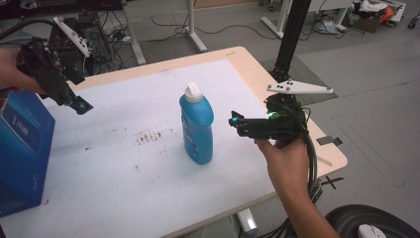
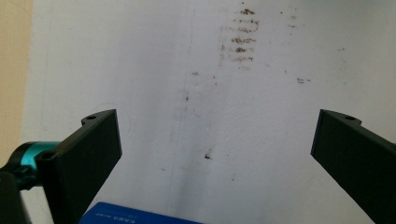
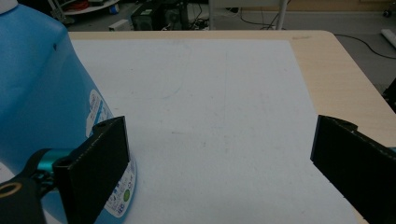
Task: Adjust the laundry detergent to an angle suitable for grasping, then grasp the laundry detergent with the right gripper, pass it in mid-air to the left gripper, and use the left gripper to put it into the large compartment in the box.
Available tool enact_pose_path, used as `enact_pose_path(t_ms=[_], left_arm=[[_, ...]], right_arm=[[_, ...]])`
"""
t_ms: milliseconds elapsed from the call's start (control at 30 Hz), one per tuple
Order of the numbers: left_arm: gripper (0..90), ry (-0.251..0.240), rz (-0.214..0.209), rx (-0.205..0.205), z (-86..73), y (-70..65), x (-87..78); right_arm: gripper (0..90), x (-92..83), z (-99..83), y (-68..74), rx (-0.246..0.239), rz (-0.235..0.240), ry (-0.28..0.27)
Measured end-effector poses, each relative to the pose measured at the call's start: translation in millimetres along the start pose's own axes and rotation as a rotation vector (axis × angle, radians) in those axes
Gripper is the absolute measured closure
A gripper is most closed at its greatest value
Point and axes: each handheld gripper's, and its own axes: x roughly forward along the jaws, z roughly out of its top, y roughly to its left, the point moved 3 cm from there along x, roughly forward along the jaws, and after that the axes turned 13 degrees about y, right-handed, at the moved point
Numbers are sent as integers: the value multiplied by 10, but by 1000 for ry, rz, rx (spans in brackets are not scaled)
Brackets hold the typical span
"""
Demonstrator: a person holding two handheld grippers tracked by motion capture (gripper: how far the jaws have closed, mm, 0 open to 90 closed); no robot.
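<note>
A blue detergent bottle (image 1: 196, 126) with a white cap stands upright near the middle of the surface (image 1: 148, 163), on the white sheet that covers most of the wooden top. In the high view the right tongs (image 1: 233, 120) hover at about three o'clock from the bottle, just beside its shoulder and not touching it, pointing toward nine o'clock and carried by the person's right hand (image 1: 285, 158). The right gripper view has their jaws spread wide, with nothing between them but bare white sheet; the bottle (image 3: 46, 93) looms at the left of that view, behind the left jaw rather than inside the gap, its label facing the camera.

The left tongs (image 1: 79, 105) hang at about nine o'clock from the bottle, well apart from it, tilted down toward the sheet and held by the left hand (image 1: 12, 72) at the picture's left edge. In the left gripper view their jaws are likewise spread wide and empty, looking down on the white sheet. A patch of brown smudges (image 2: 240, 39) marks the sheet at twelve o'clock in that view; in the high view the same marks (image 1: 147, 136) lie between the left tongs and the bottle, nearer the bottle.

A blue cardboard box (image 1: 20, 148) stands on the surface at the far left, below the left tongs; its top edge (image 2: 135, 217) peeks in at six o'clock of the left gripper view.
</note>
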Motion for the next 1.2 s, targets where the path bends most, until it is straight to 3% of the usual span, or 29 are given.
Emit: enact_pose_path(t_ms=[1200], left_arm=[[17, -11, 16, -4, -105, -104, -61]], right_arm=[[40, -89, -165, 155, 7, 9, -8]])
